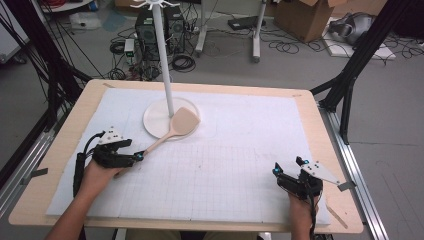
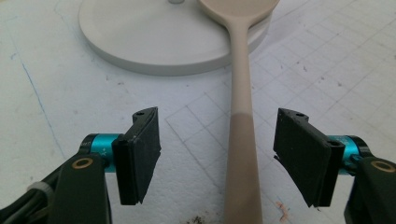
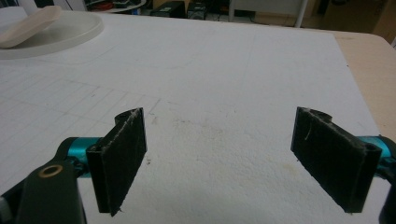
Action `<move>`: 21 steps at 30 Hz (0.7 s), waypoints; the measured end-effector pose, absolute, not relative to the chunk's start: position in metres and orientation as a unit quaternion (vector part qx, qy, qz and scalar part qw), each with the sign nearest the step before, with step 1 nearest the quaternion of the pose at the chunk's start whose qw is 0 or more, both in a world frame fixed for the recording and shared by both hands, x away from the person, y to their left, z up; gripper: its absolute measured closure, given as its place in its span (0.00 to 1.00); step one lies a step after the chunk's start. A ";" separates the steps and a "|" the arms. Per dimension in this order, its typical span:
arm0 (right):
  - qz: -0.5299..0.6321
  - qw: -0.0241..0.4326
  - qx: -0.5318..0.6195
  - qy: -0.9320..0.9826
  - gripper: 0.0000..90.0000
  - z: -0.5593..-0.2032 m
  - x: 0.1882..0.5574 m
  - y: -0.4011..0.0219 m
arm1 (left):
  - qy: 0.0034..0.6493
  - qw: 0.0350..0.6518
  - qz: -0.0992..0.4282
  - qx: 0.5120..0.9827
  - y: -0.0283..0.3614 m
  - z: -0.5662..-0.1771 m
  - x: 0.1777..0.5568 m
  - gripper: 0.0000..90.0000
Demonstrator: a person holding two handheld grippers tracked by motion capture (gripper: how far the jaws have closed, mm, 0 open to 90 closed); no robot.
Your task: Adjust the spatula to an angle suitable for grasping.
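The white upright pole [image 1: 163,55] rising from the round white flat stand base [image 1: 156,125] runs off the top of the high view, so only part of its hooked top shows. In the left gripper view the base [image 2: 154,42] is cut by the top edge, and so is the blade of the pale beige long-handled spatula [image 2: 243,140], whose handle end also leaves the bottom edge. In the right gripper view the spatula blade [image 3: 28,25] is a small pale shape at the top left corner, cut by the frame.

The left gripper [image 1: 136,156] lies low over the white gridded foam mat [image 1: 240,150], near and to the front left of the stand base, held in a hand [image 1: 97,175] whose forearm enters from the bottom edge. It points toward the base. Its jaws stand apart on either side of the spatula handle, with a gap between each pad and the handle; nothing is pinched. The right gripper [image 1: 286,167] rests well away from the base, to its front right near the mat's corner, its jaws wide apart over bare mat.

The spatula [image 1: 172,129] lies with its blade resting on the front right part of the stand base, beside the foot of the pole, its handle sloping down onto the mat. Its long axis runs diagonally from the base toward the left gripper, blade end farthest from that gripper.
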State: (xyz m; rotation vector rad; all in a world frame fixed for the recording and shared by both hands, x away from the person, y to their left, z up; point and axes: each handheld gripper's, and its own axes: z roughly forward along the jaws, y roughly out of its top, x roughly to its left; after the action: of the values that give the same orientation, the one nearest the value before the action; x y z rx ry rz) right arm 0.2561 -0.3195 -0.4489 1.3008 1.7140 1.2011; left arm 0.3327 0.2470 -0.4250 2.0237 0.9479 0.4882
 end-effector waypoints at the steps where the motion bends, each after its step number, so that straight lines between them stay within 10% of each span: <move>1: 0.460 0.332 0.498 0.656 0.19 -0.449 0.256 -0.320 | 0.377 0.410 0.194 0.808 0.246 -0.426 0.333 0.35; 21: 0.458 0.333 0.497 0.658 0.19 -0.449 0.256 -0.318 | 0.334 0.348 0.155 0.862 0.224 -0.439 0.345 0.54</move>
State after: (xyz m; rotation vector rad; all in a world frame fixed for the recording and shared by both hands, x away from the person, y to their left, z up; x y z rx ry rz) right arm 0.2559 -0.3183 -0.4489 1.2982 1.7169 1.1947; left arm 0.3452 0.2241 -0.4392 2.2358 0.8671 0.4009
